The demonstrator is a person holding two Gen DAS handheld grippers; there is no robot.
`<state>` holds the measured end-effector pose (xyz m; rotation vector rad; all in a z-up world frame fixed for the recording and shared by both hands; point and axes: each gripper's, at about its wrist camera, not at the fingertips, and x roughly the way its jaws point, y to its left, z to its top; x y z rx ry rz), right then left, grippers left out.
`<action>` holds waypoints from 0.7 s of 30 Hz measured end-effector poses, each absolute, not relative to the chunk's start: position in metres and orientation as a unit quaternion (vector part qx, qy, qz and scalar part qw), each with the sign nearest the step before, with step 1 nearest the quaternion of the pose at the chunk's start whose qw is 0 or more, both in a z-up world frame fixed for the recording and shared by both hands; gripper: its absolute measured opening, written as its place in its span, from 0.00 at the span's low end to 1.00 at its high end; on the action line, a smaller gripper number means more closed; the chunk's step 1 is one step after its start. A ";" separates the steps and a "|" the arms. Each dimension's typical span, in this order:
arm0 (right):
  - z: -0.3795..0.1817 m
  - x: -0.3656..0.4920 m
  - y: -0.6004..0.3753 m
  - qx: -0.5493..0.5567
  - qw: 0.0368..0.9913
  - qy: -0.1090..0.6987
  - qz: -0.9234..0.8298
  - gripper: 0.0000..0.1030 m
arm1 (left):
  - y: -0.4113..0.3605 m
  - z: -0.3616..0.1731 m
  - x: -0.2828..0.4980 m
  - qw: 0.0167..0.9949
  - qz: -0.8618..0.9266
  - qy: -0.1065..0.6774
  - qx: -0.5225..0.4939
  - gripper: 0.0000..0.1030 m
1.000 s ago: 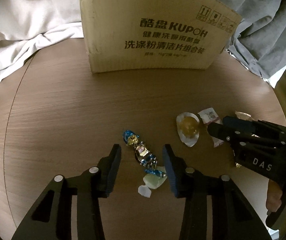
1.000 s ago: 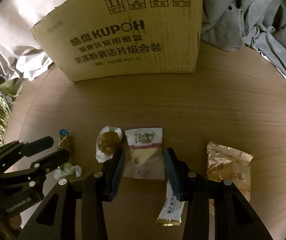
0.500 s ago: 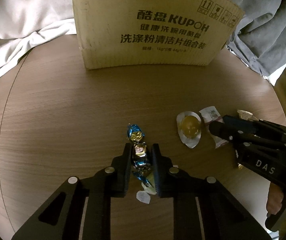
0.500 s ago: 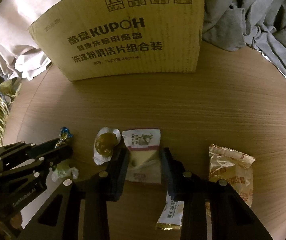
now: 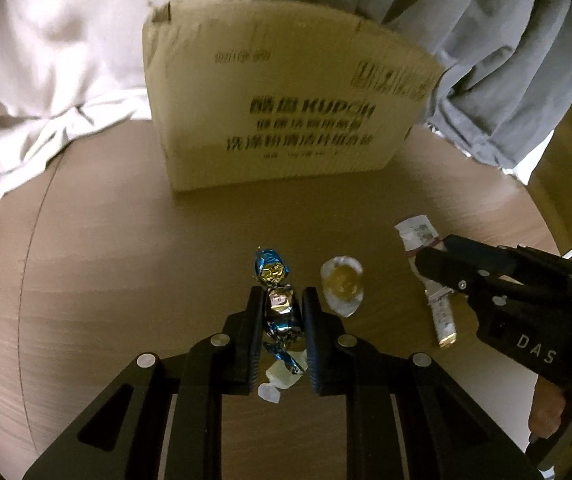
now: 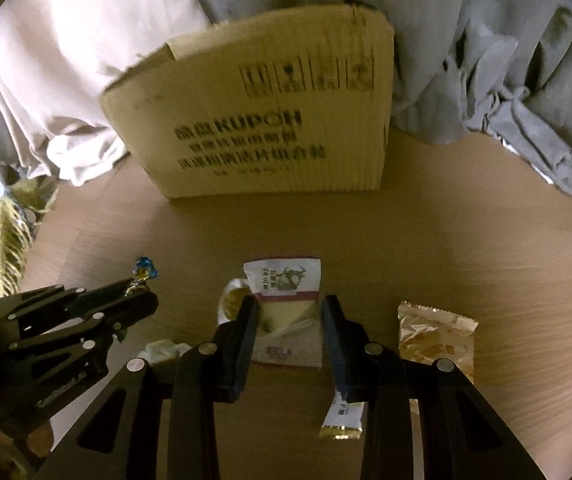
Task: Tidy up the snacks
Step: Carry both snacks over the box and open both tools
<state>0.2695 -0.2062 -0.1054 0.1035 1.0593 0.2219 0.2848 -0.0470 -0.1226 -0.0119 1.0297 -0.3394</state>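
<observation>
1. Both grippers have lifted since the earlier frame, each carrying its snack off the table [image 5: 126, 264].
2. Left gripper [image 5: 280, 312]: clamped on crinkled blue-gold foil candy [image 5: 278, 308].
3. Right gripper [image 6: 288, 322]: pinching flat white pouch [image 6: 286, 312].
4. Corrugated box [image 6: 262, 128]: upright behind; interior unseen.
5. Table: round jelly cup [image 5: 343, 284], gold packet [image 6: 434, 336].

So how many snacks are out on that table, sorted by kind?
Blue foil sweets: 2
Pale green sweet: 1
Round golden sweet: 1
Bull-print pouch: 1
Gold packet: 1
Stick sachet: 1
Total: 7
</observation>
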 end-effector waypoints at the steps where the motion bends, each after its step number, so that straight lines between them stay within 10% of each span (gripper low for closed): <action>1: -0.102 0.269 -0.206 0.049 0.858 0.501 0.107 0.33 | -0.047 -0.118 0.284 0.859 -0.163 0.485 -0.006 0.19; 21: -0.018 0.259 -0.212 0.060 0.909 0.398 0.109 0.33 | -0.047 -0.020 0.264 0.917 -0.180 0.356 0.016 0.19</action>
